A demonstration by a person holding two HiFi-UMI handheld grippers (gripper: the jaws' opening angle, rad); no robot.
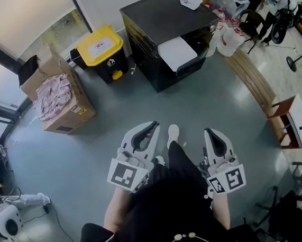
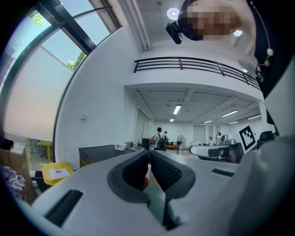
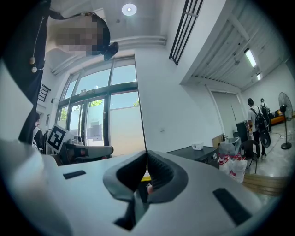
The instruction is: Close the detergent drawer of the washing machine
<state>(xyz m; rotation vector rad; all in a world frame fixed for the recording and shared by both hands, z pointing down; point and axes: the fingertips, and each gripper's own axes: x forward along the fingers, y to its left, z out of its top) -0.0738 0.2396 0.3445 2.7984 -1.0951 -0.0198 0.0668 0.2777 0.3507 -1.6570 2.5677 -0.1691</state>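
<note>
The washing machine (image 1: 157, 21) is a black box standing against the far wall, a few steps ahead of me. A white part (image 1: 176, 52) juts out of its front; whether that is the drawer I cannot tell. Both grippers are held level at waist height, well short of the machine. My left gripper (image 1: 151, 127) is shut with nothing between its pads. My right gripper (image 1: 207, 134) is also shut and empty. The left gripper's (image 2: 149, 154) own view shows the machine's dark top (image 2: 99, 154) far off to the left. Past the right gripper (image 3: 146, 154), the machine (image 3: 198, 154) lies to the right.
A yellow-lidded bin (image 1: 102, 53) stands left of the machine. A cardboard box with pink cloth (image 1: 58, 97) sits further left by the windows. Bags (image 1: 228, 36), a wooden ledge (image 1: 253, 78) and a small wooden stool (image 1: 289, 123) are on the right. People stand in the distance.
</note>
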